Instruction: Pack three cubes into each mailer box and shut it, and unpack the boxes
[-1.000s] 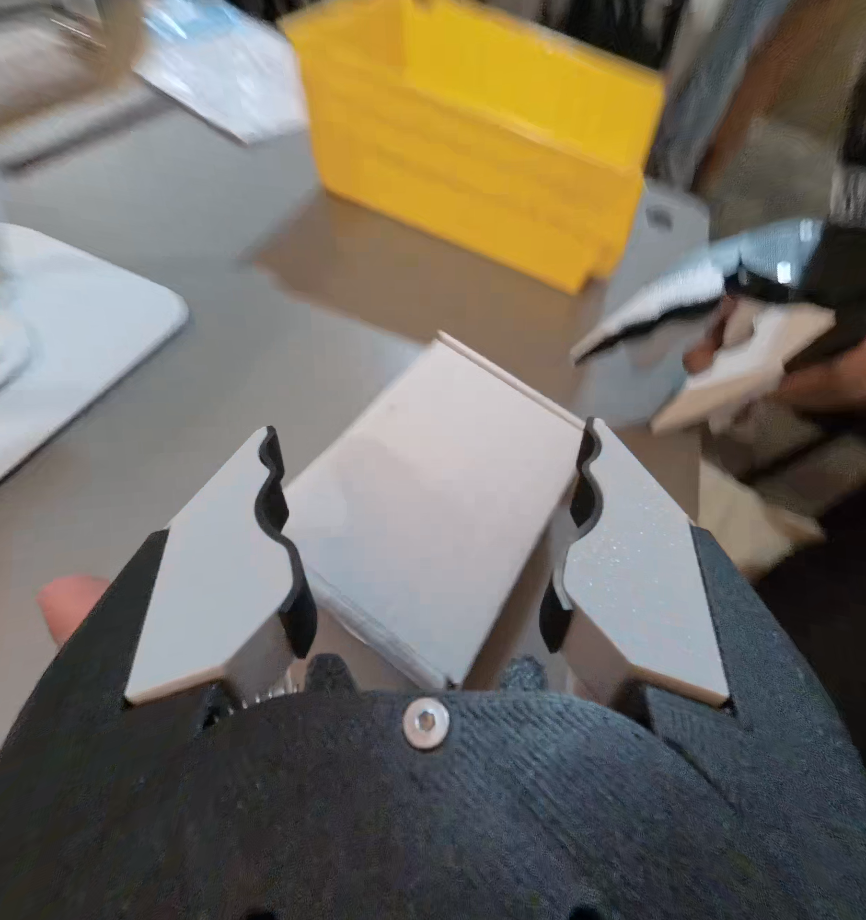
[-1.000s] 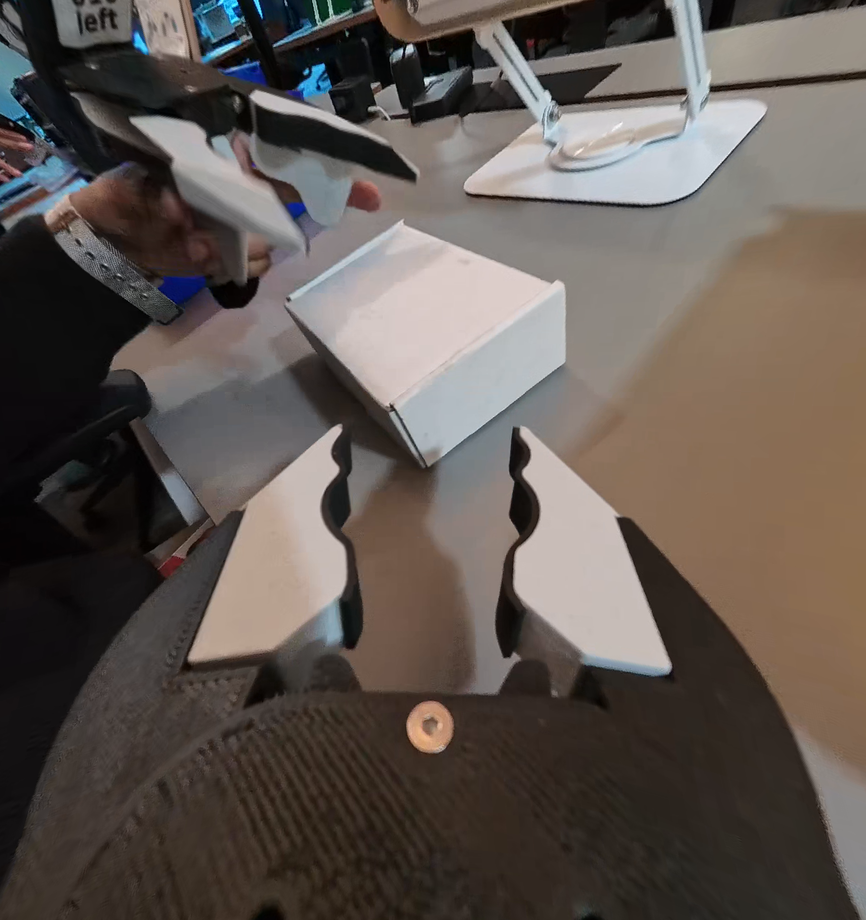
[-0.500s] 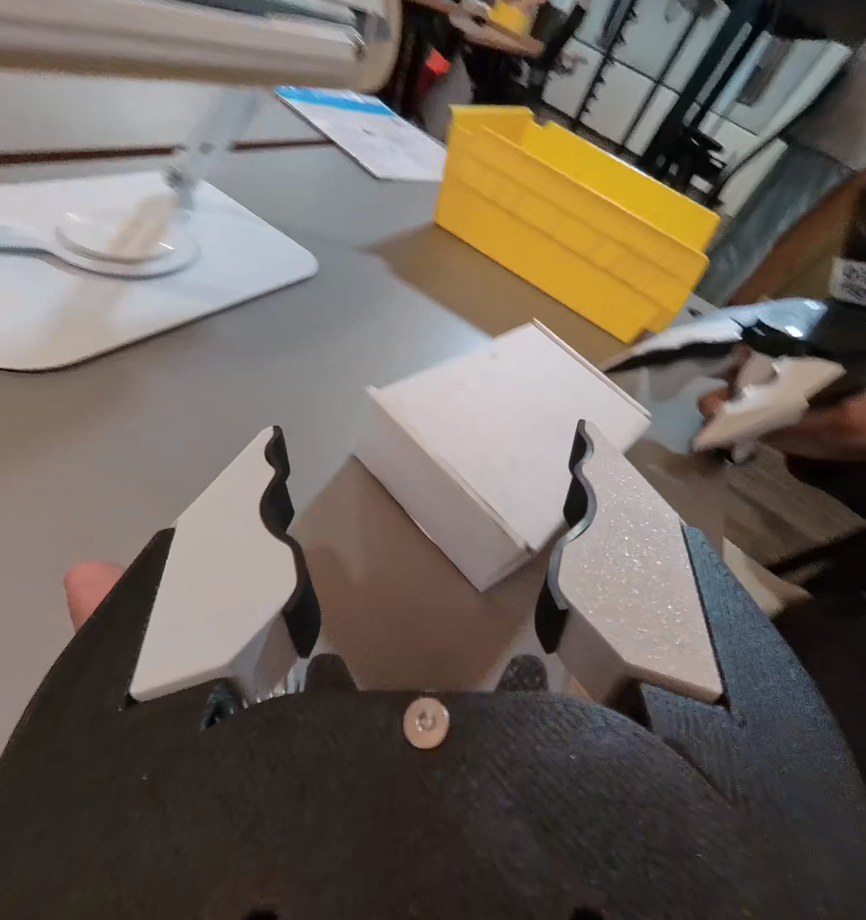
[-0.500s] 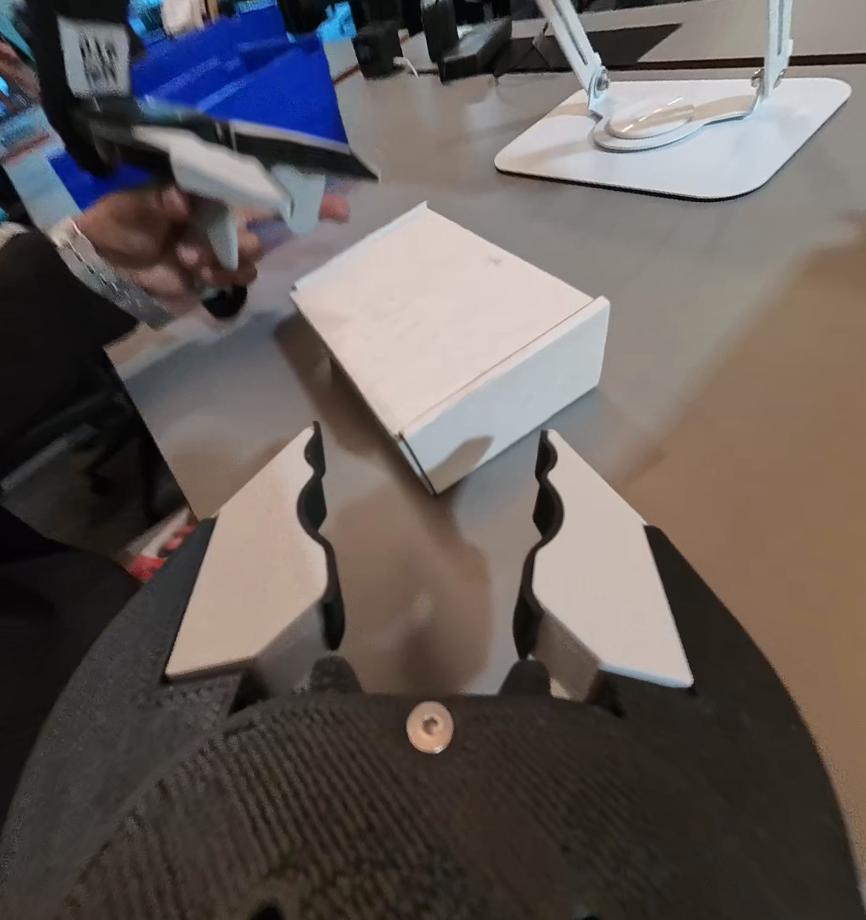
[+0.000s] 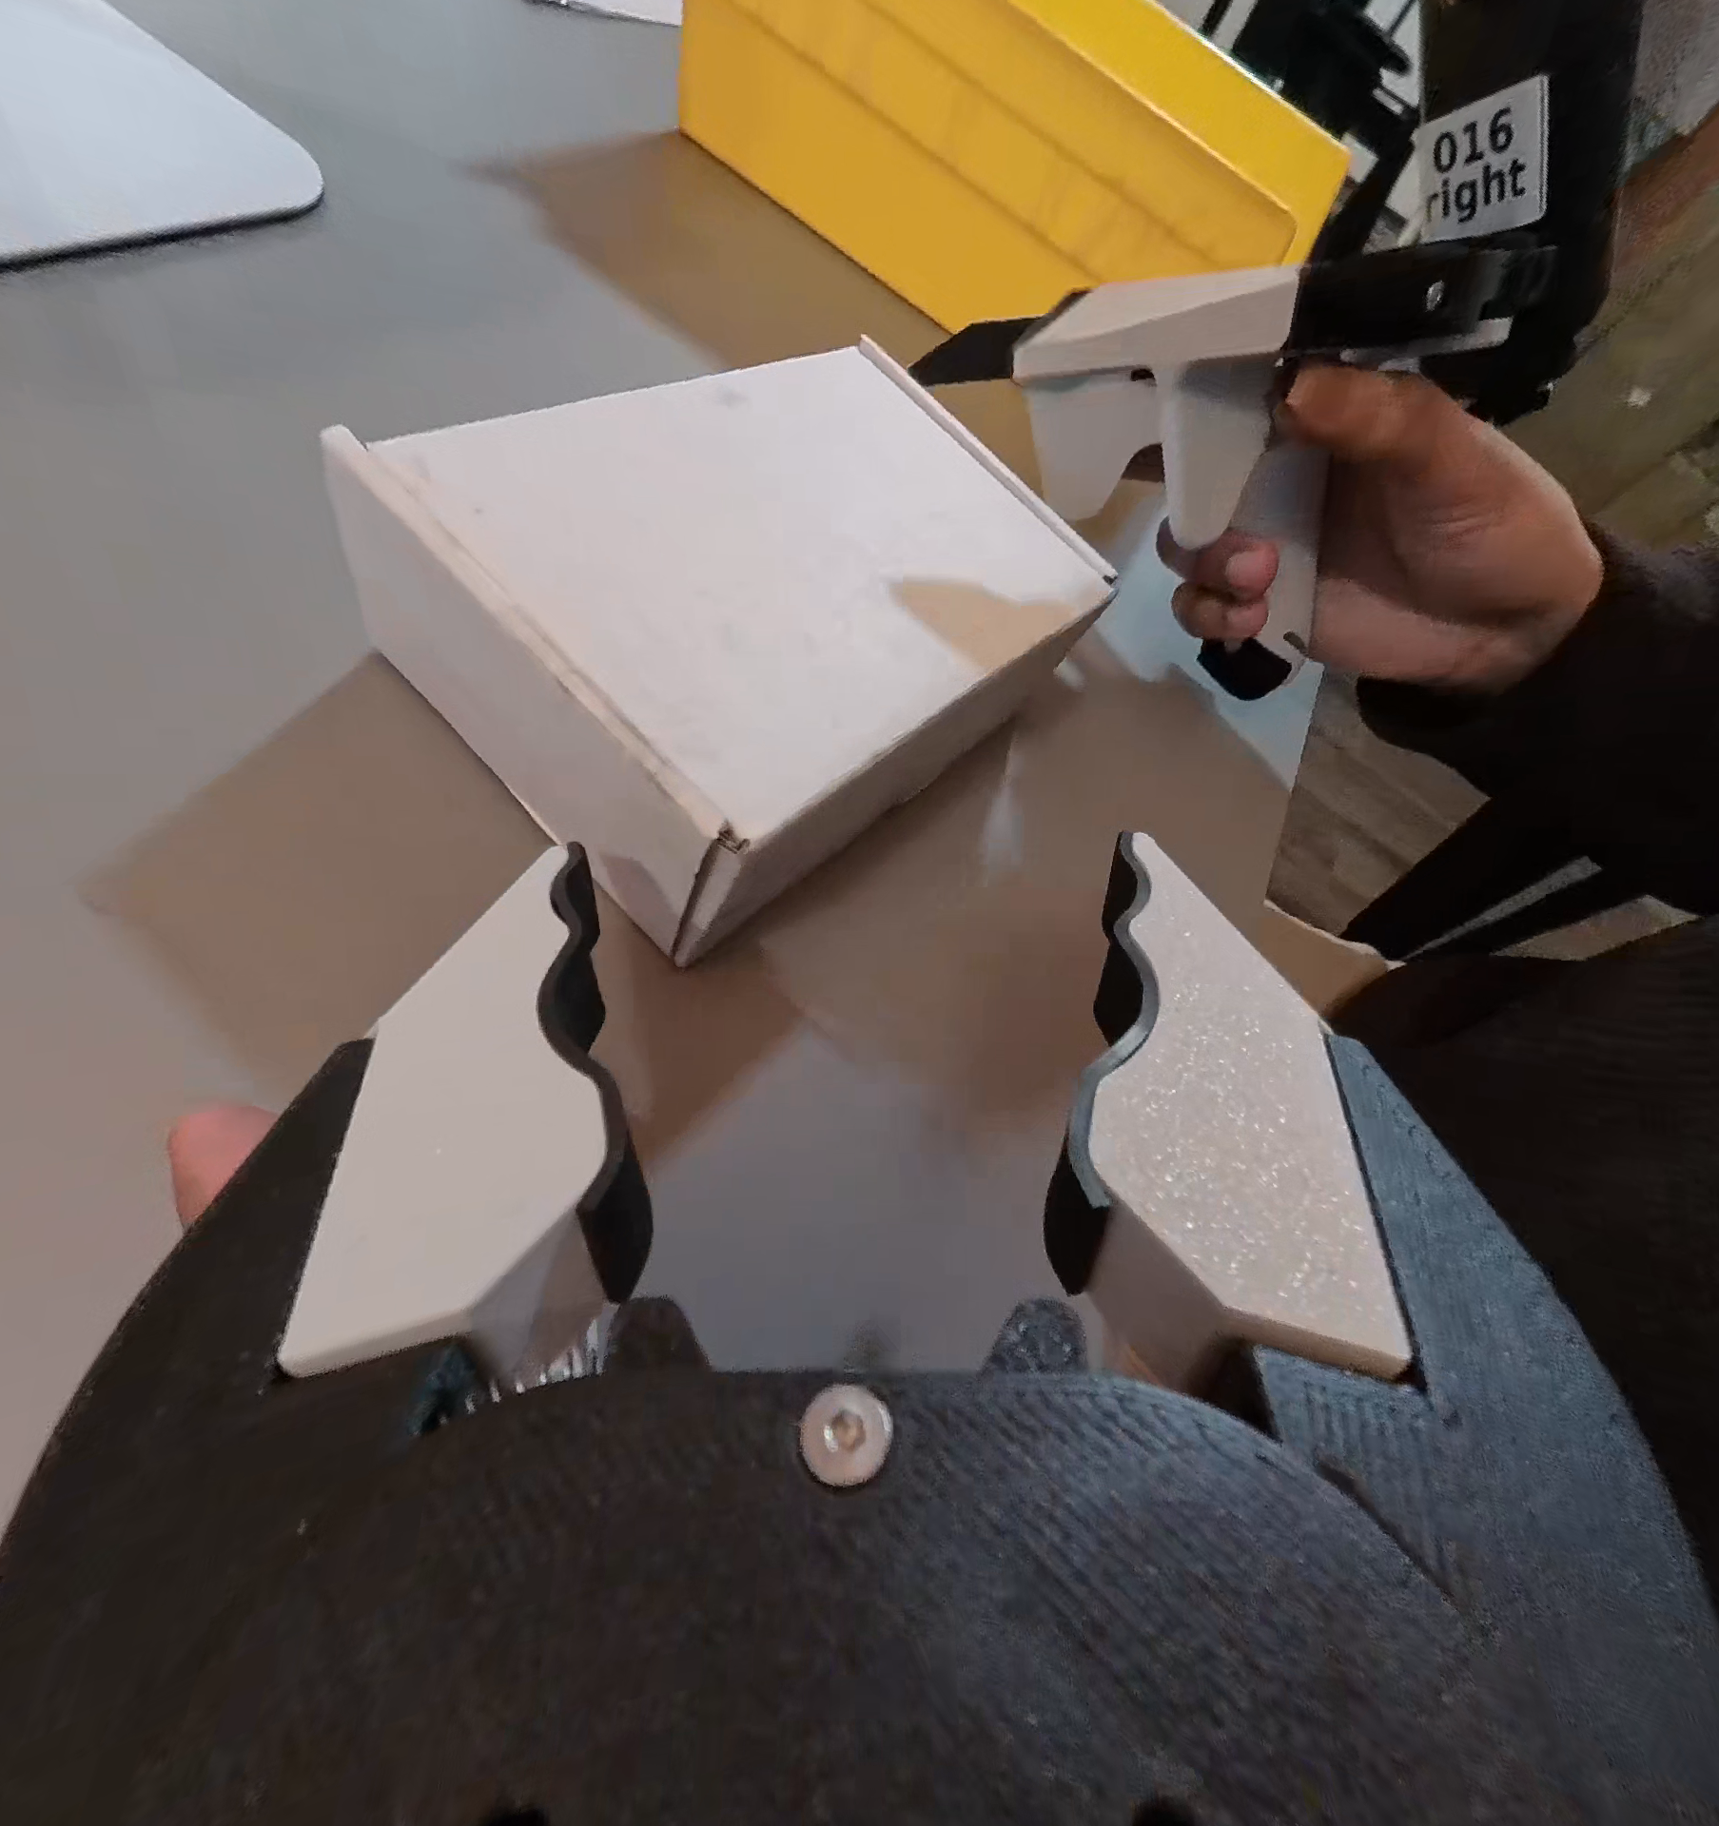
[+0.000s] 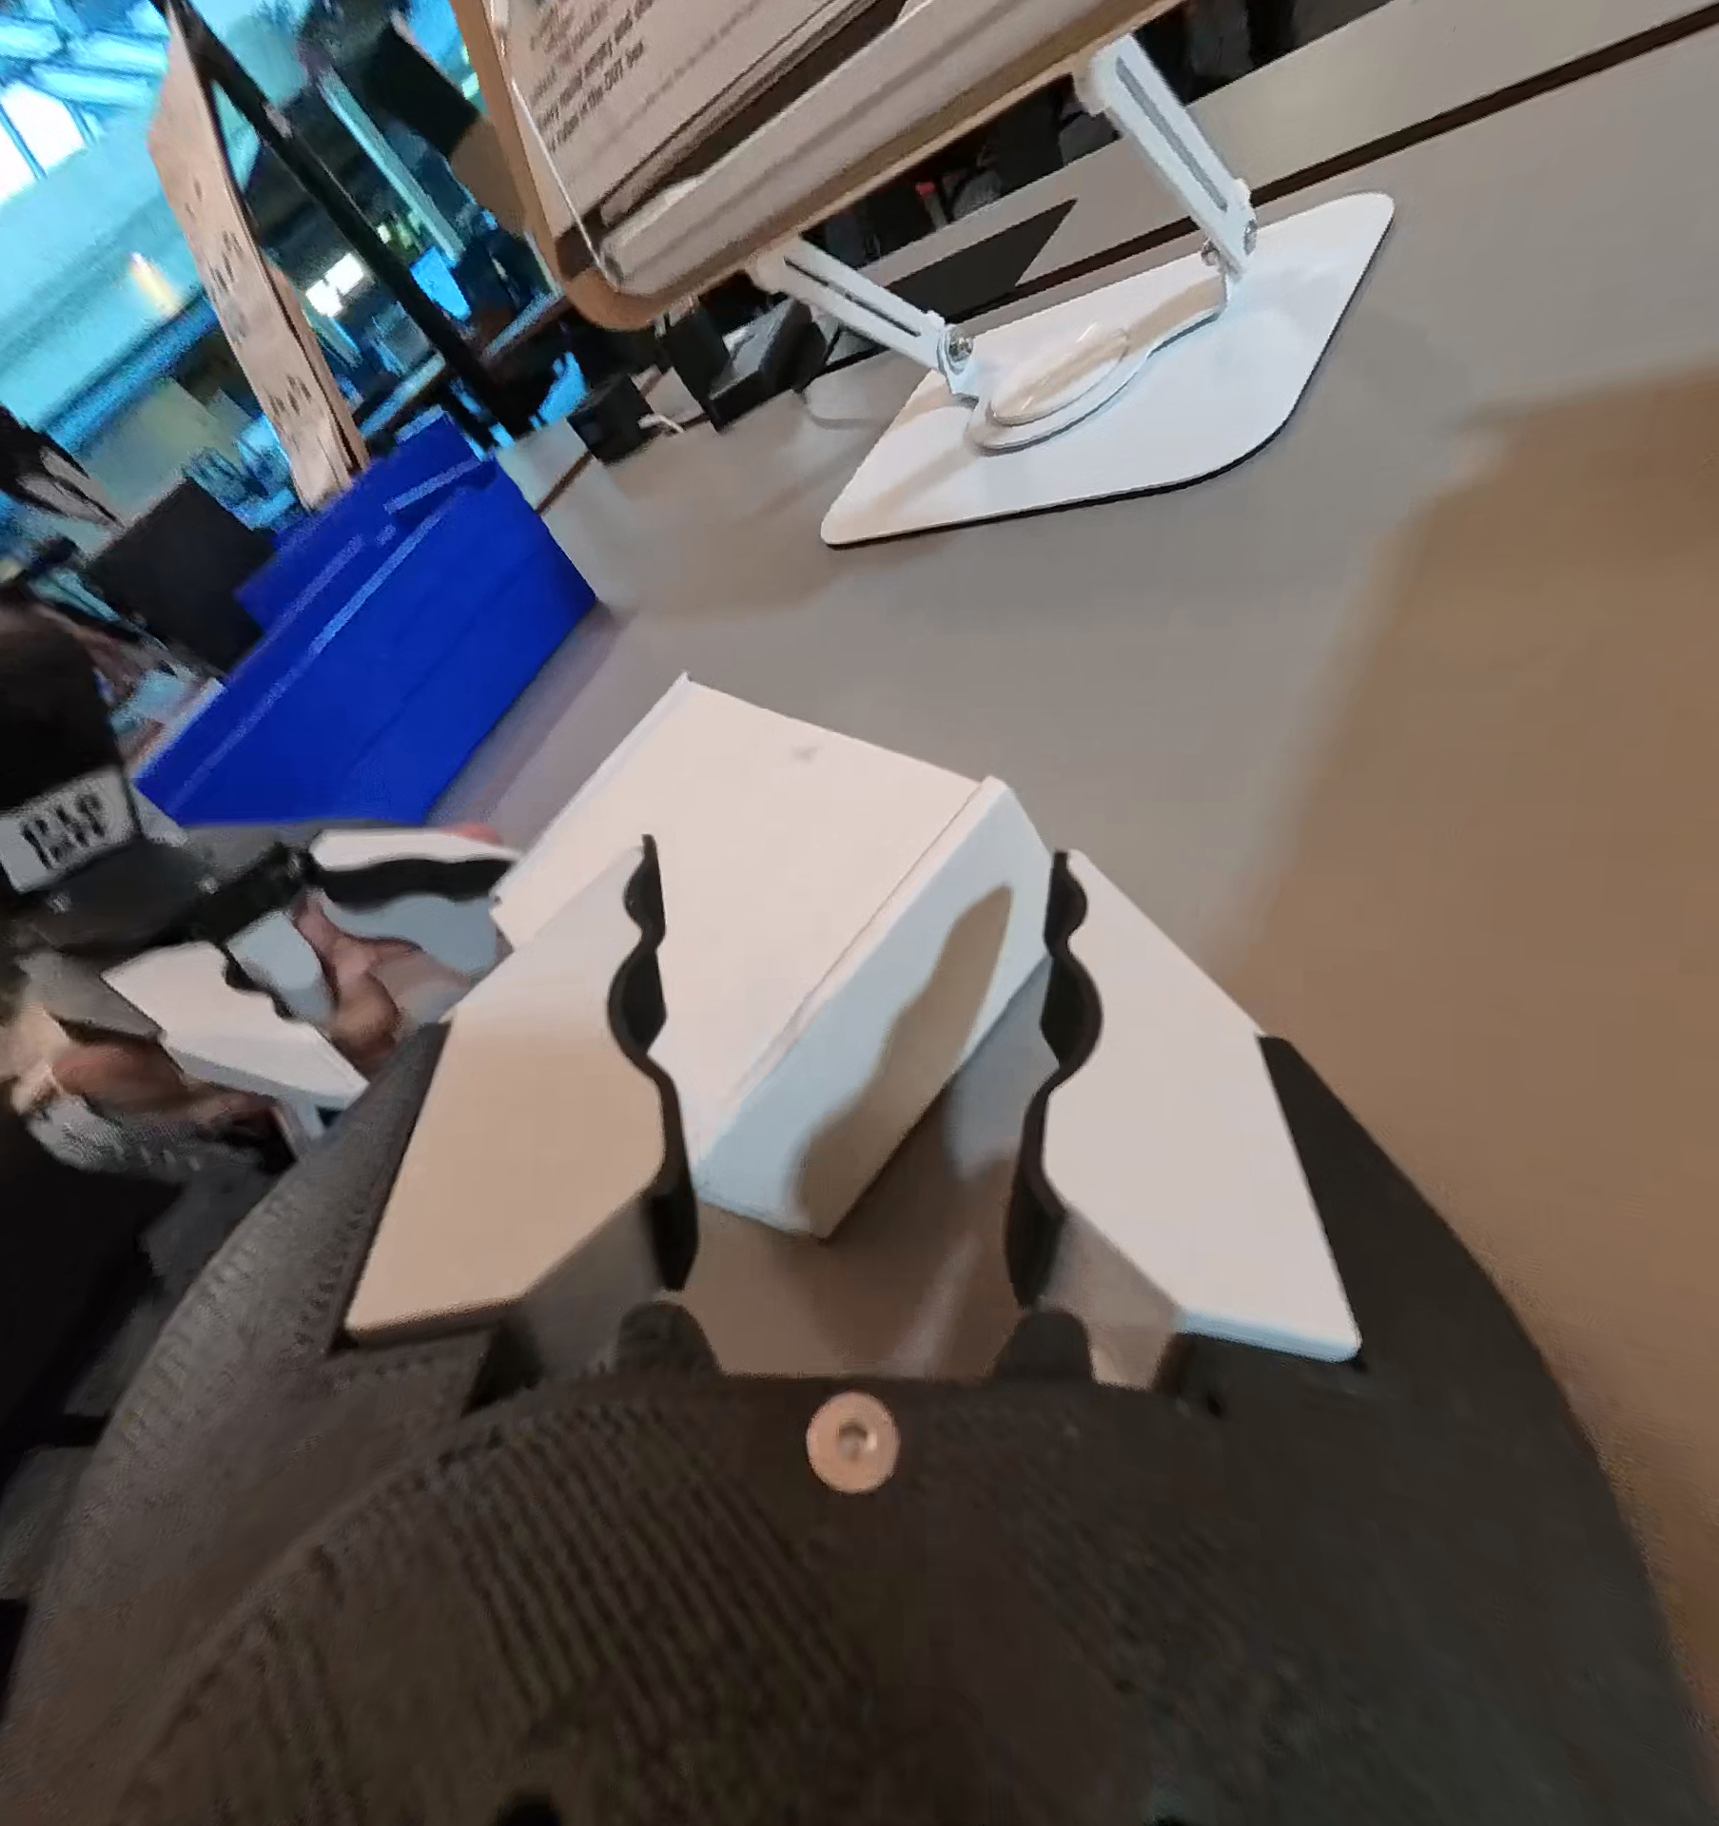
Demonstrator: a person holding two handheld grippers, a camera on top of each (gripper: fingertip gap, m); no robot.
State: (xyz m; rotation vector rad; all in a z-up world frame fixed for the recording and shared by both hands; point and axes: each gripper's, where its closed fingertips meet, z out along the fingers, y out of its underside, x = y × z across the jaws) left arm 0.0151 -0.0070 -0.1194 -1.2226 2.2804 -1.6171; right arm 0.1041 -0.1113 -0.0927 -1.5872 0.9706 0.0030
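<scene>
On the grey table point(image 5: 143, 553) sits one white mailer box point(image 5: 717, 632), lid down and closed, and it is the only box in view. No cubes show anywhere; whether any are inside cannot be told.

Going left to right in the left wrist view: the white stand base point(image 5: 94, 128) at the far left edge, then the left gripper point(image 5: 845, 919), its jaws spread wide and empty. A second ago the box lay between those fingers; now its near corner sits just ahead of the left fingertip, clear of both pads — the gripper has backed off. Behind the box stands one yellow bin point(image 5: 984, 148). At the right, the right gripper point(image 5: 954, 361) has come in from well off the table's edge, and its dark tip now hovers at the box's far right corner, the person's hand point(image 5: 1409, 553) around the handle.

The right wrist view agrees: one blue bin point(image 6: 371, 642) at left, the box framed between the right gripper's point(image 6: 850, 889) parted, empty fingers, far nearer than half a second ago.

Judged from this, the left has let go and the right is lining up on the closed box — likely to lift the lid for unpacking, or to move it aside.
</scene>
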